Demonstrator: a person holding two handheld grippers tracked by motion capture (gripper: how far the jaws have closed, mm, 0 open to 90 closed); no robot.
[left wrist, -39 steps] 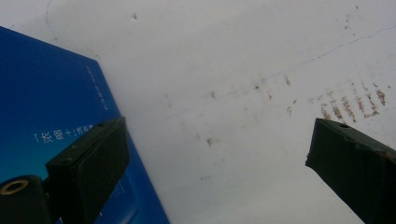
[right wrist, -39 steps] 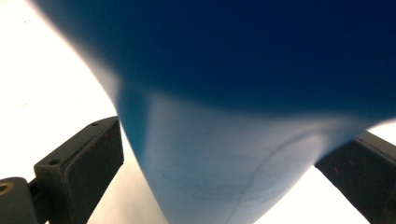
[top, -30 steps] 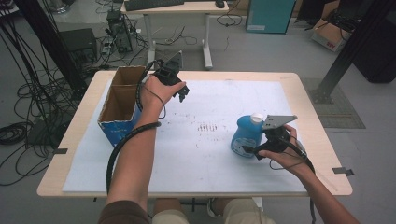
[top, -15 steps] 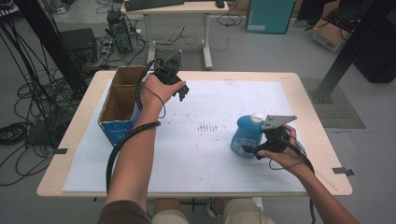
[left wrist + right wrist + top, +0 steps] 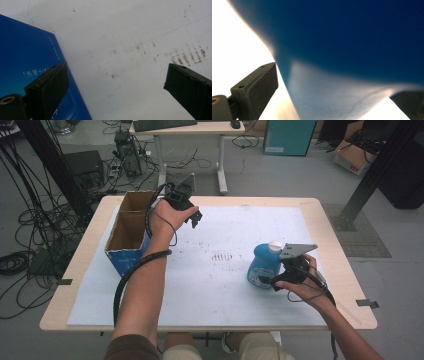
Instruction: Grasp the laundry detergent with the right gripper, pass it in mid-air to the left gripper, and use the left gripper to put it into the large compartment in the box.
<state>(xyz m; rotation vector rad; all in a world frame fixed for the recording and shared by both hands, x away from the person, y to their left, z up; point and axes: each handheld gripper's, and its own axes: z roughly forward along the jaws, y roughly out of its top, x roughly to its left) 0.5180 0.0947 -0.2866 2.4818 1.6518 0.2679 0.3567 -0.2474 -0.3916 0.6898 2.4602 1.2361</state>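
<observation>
Blue plastic fills the space ahead of your right gripper (image 5: 266, 281): in the right gripper view the blue bottle (image 5: 352, 45) sits between the two black jaws, very close and blurred, with the left finger (image 5: 259, 85) just beside its lower flank and the other jaw at the bottom right corner. The jaws stand apart around the bottle's base; whether the pads press on it cannot be told. From the high view, the bottle (image 5: 265, 263) stands upright with a white cap (image 5: 275, 246) on the right part of the white sheet (image 5: 220, 285) covering the table (image 5: 345, 270), and your right gripper meets it low on the side facing you, your hand just behind.

Farther off, your left gripper (image 5: 196, 221) hangs above the sheet near the table's far left, held well apart from the bottle. Its jaws are spread wide with nothing between them; in the left gripper view they frame bare white sheet marked with brownish stains (image 5: 185, 56), and the blue side of the cardboard box (image 5: 27, 65) lies behind the left finger (image 5: 48, 86). In the high view that open cardboard box (image 5: 127, 237) sits at the table's left edge, just beside your left hand (image 5: 162, 217).
</observation>
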